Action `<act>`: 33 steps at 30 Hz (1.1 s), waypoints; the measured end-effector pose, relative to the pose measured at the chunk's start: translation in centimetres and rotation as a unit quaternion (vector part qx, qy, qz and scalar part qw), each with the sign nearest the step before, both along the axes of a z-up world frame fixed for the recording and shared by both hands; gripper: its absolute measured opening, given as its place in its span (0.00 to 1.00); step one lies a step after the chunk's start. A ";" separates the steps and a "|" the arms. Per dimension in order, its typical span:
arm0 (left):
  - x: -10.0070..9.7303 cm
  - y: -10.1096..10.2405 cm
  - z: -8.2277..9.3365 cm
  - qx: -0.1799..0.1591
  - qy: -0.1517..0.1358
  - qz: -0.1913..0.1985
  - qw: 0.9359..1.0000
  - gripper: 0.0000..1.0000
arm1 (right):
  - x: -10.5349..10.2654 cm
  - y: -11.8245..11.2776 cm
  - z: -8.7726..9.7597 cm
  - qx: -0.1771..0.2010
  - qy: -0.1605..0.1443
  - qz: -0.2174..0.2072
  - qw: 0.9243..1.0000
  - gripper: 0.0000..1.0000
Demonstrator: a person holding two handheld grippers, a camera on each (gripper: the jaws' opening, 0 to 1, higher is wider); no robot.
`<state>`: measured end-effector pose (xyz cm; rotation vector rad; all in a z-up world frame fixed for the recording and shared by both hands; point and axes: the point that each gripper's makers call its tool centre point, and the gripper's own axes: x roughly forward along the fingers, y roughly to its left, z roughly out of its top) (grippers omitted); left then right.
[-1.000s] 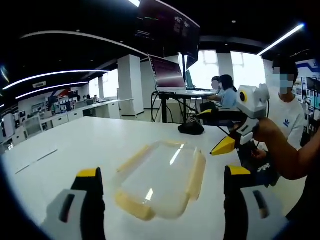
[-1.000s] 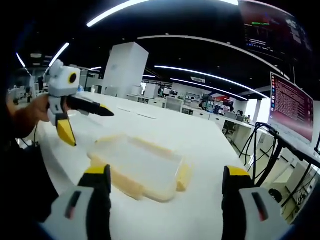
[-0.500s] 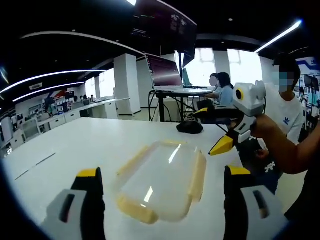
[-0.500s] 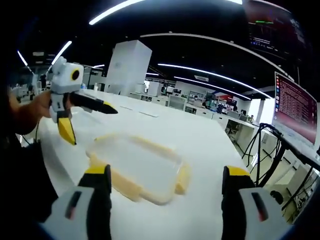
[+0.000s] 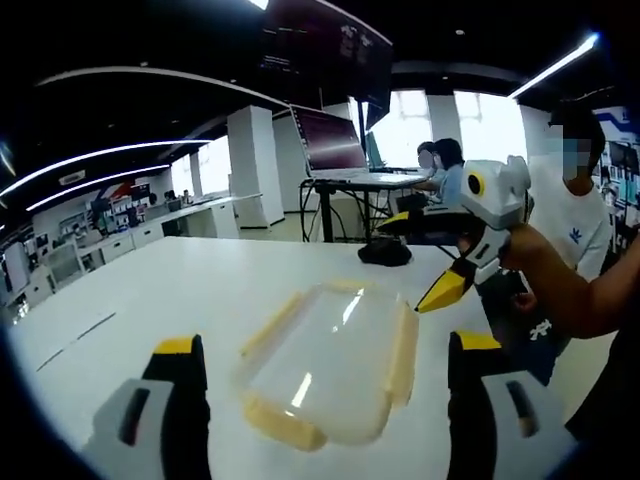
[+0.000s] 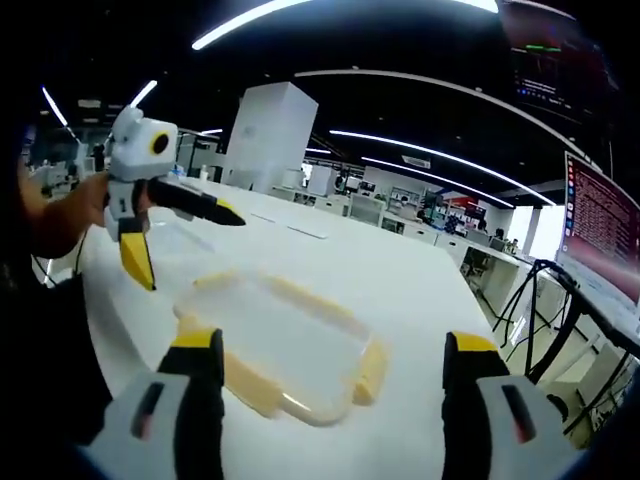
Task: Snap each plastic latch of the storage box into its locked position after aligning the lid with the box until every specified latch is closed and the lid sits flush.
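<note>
A long white worktop runs through an open-plan office under a dark ceiling with curved light strips. White pillars, bright windows and a monitor on a stand lie beyond.

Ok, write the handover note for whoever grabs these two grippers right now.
Left gripper: open, holding nothing, aimed at the storage box from one side.
Right gripper: open, holding nothing, above the box's other side.
The box sits on the white table, clear lid on top, yellow latches along its edges.
Done: lid appears placed on the box; neither gripper touches it.
Left: check the lid sits flush, then press each latch shut. Whether any latch is already locked cannot be told from these views.
</note>
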<state>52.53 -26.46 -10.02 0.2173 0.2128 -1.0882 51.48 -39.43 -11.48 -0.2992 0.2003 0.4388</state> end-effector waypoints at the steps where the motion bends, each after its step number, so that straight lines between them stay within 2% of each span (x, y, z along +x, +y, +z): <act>1: 0.0 0.0 0.0 0.001 0.000 -0.001 1.000 1.00 | 0.0 0.1 0.0 0.000 0.000 0.001 1.000 0.90; 4: -0.7 -0.2 0.0 0.018 -0.006 -0.013 1.000 1.00 | 0.1 -0.1 -0.2 -0.007 0.004 0.006 1.000 0.90; 8: -1.3 0.0 -0.7 0.044 0.000 -0.028 0.999 1.00 | 0.3 -0.9 0.1 -0.009 0.006 0.007 1.000 0.90; 13: -0.8 0.3 0.0 0.068 -0.005 -0.035 0.997 1.00 | 0.5 -1.1 0.6 -0.013 0.006 0.022 1.000 0.90; 21: -0.5 0.6 0.1 0.082 -0.001 -0.039 0.996 0.99 | 1.4 -1.2 0.5 -0.026 0.008 0.028 0.999 0.90; 26: 0.3 0.6 -0.3 0.102 0.001 -0.048 0.994 1.00 | 1.1 -0.8 0.6 -0.016 0.025 0.054 0.998 0.91; 31: 0.8 0.5 -1.2 0.138 0.002 -0.069 0.988 1.00 | 1.0 -1.3 0.7 -0.031 0.048 0.071 0.996 0.91; 33: 1.0 0.5 -1.3 0.143 0.005 -0.070 0.987 1.00 | 1.3 -1.8 1.2 -0.037 0.048 0.069 0.996 0.91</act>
